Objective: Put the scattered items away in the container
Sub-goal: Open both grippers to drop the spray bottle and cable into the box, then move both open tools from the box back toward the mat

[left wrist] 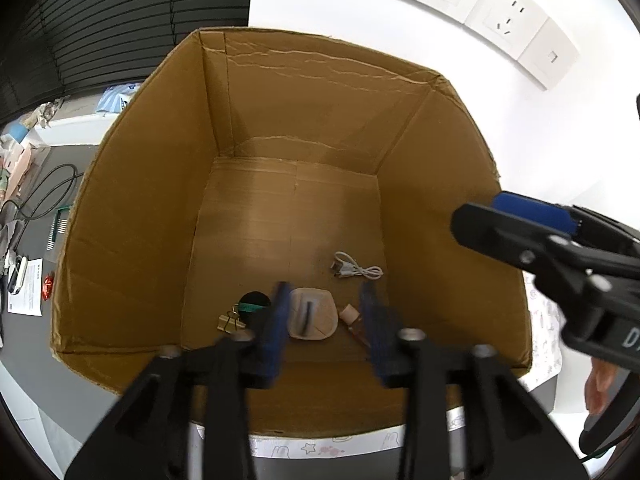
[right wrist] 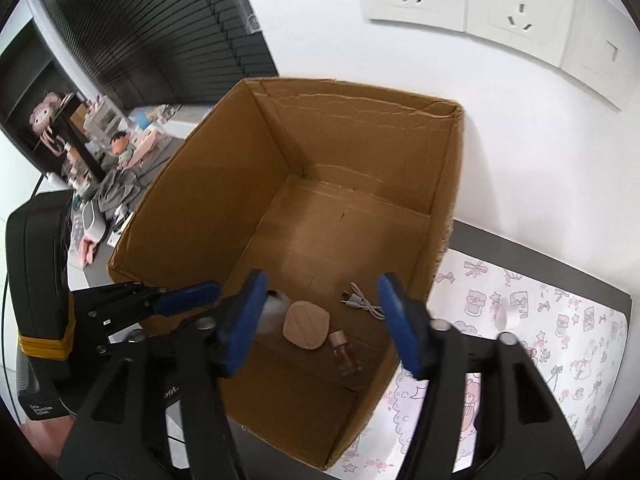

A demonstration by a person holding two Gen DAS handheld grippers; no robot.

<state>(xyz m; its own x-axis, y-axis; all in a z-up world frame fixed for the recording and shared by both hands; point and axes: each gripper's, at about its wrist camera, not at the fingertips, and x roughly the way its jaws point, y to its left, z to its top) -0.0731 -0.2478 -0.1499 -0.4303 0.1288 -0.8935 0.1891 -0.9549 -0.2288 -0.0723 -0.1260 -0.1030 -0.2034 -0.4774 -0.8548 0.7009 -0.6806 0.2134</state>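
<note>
The left gripper hangs over the near edge of the cardboard box, its blue pads spread apart w/ nothing between them. The right gripper is also wide open and empty, held over the box's near right corner; in the left wrist view it pokes in from the right, above the box's right wall.

Down on the box floor, near the front: a tan rounded-square case lies flat, w/ a dark strip on top. Just right of it is a small clear bottle w/ a pinkish cap, lying on its side. Behind those, a bit apart, a short white usb cable sits coiled loosely. Left of the case there's a black round item w/ green on it, and a gold binder clip touching its front edge.

Outside the box, on the right, a patterned mat covers the table, and 1 small white roll stands on it. 3 white wall plates are on the wall behind.
</note>
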